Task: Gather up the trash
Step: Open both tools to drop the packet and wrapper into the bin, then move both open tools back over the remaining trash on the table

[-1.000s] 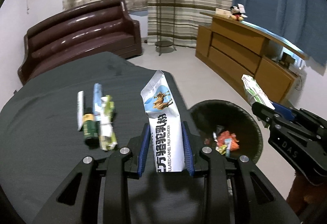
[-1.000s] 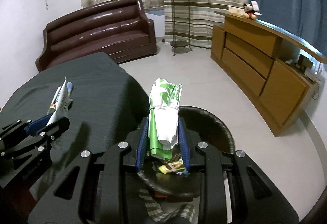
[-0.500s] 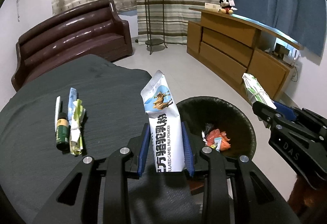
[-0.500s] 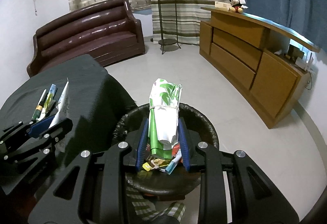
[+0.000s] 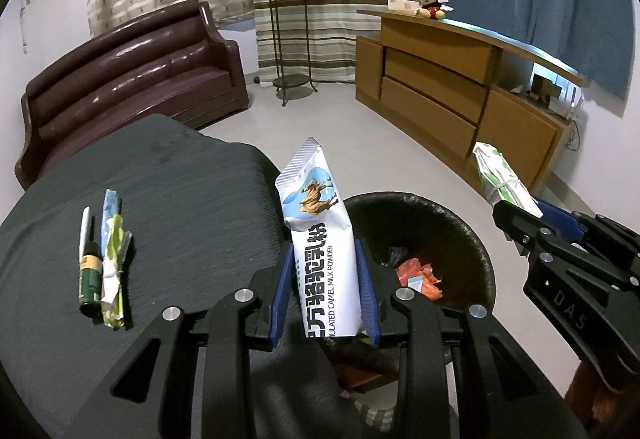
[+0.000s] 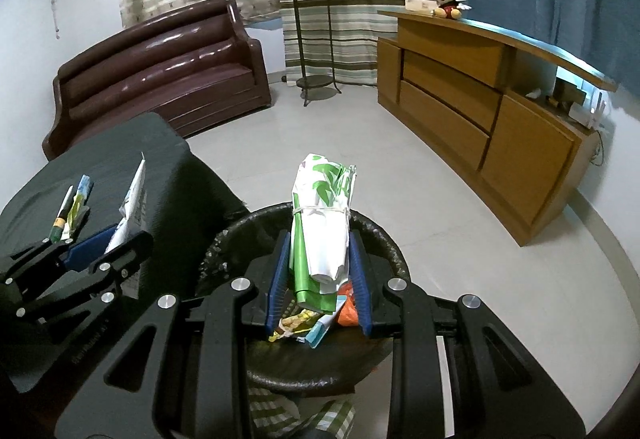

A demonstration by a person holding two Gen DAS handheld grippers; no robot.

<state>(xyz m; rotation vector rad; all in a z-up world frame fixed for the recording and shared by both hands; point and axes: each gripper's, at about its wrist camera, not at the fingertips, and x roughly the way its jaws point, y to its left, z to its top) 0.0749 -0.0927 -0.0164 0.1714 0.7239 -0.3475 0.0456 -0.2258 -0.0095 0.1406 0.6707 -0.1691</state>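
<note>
Held both pieces of trash over the black bin for dropping: left gripper clamped on the camel milk powder sachet above the bin's near rim, right gripper clamped on the banded green-and-white wrapper over its opening. Left small wrappers and a marker near the table's left edge.
</note>
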